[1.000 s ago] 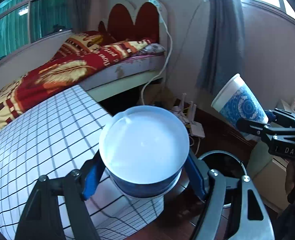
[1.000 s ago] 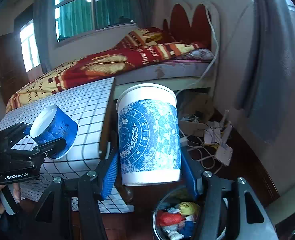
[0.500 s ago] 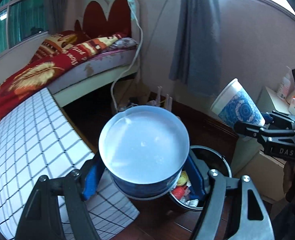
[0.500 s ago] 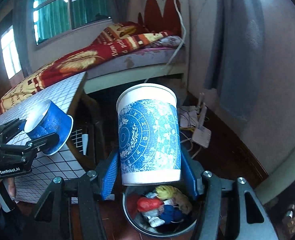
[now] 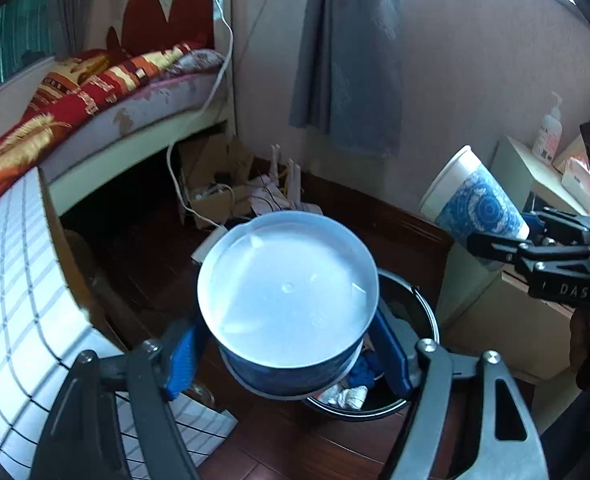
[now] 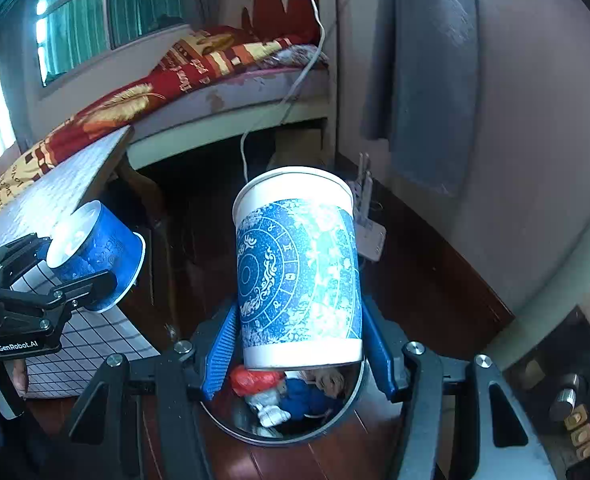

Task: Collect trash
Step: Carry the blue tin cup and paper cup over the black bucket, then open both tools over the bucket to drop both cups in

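Over a bedroom floor, the left gripper (image 5: 287, 354) pinches a short blue paper bowl (image 5: 287, 300), while the right gripper (image 6: 299, 350) clamps a tall blue-patterned cup (image 6: 297, 276) above the trash bin (image 6: 351, 408), already holding rubbish. The bowl sits nearer the bin's left rim; released there, it could clip the edge and land on the floor.

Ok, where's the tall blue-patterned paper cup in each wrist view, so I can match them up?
Left wrist: tall patterned cup at right edge, tilted, clamped in the right claw.
Right wrist: the cup is centre frame, upright between the blue pads, above the trash bin.
Shared landmark: the trash bin, low in both views.
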Available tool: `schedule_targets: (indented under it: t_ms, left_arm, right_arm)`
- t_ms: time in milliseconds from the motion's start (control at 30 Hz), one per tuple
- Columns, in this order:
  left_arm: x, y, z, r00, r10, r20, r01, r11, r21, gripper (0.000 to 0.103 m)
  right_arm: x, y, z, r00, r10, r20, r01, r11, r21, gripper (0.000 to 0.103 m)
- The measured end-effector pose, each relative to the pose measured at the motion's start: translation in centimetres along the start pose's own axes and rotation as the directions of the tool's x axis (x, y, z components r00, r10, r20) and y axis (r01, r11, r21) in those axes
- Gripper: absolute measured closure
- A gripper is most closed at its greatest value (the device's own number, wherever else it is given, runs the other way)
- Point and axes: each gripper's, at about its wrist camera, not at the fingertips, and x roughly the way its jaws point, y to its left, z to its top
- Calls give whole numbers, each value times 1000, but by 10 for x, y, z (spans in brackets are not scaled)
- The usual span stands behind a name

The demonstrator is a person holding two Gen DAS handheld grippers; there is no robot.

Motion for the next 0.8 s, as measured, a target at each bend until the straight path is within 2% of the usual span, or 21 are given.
schedule_targets:
  t_ms: [233,467,633,800]
  left_arm:
    - [22,-16,-15,997,-55,-58,54,998,-6,27]
    - [47,-25,-25,991,-83,-104,82,996,-15,27]
    - [76,-24,-33,974,-118,-191,111,993,-49,27]
    - [90,-21,-39,960,-161,-228,145,986,-83,27]
  right_arm:
    - [15,-10,-19,998,-27,-55,25,999,-28,43]
    - [46,-12,-38,992,12,-123,-18,999,-47,43]
    - [77,-7,-53,979,26,-202,-47,994,-99,43]
    - [99,-2,-59,961,48,-274,-91,985,-145,42]
